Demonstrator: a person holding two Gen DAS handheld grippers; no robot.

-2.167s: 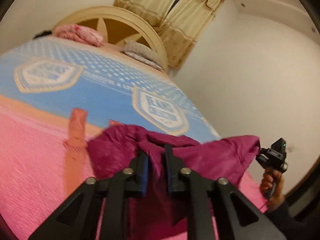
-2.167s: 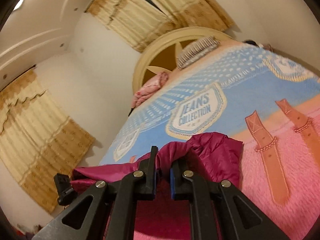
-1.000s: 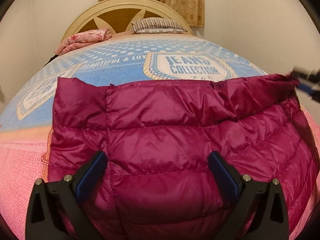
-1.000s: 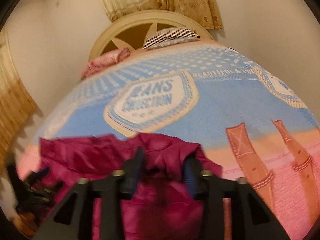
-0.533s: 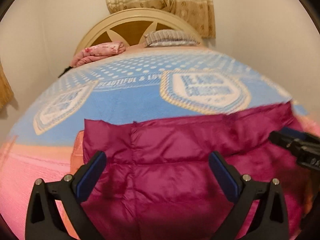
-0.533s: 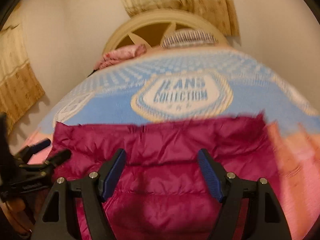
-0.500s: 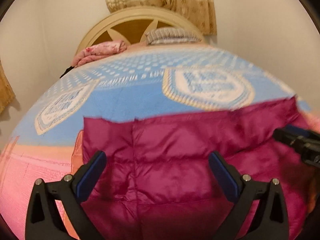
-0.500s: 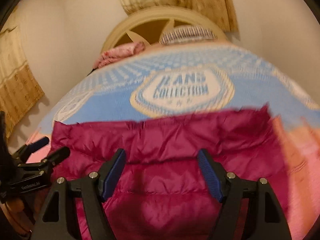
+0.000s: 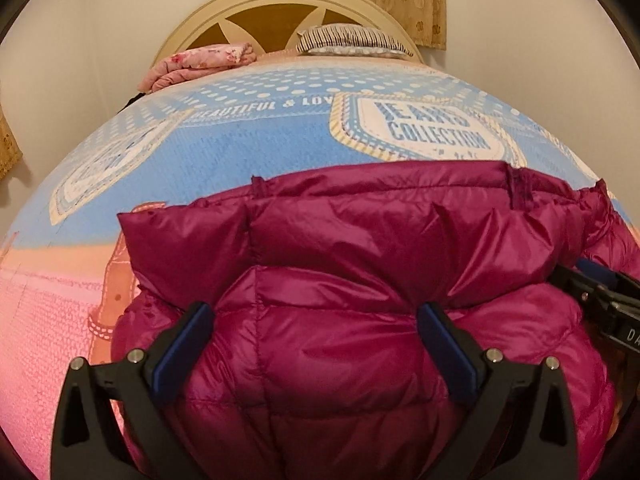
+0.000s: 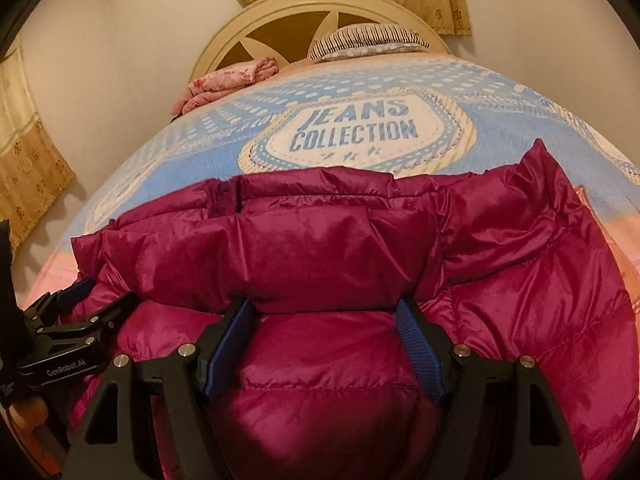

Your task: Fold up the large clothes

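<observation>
I see the bed [image 10: 460, 168], its blue-and-pink printed cover filling mid-frame, bearing the magenta puffer jacket [image 10: 340, 264] at lower centre, with a folded pink blanket [image 10: 228, 80] and striped pillow [image 10: 368, 42] at the top.

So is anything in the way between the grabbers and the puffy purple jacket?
No. The jacket lies right under both open grippers, left gripper and right gripper, with nothing visible between.
</observation>
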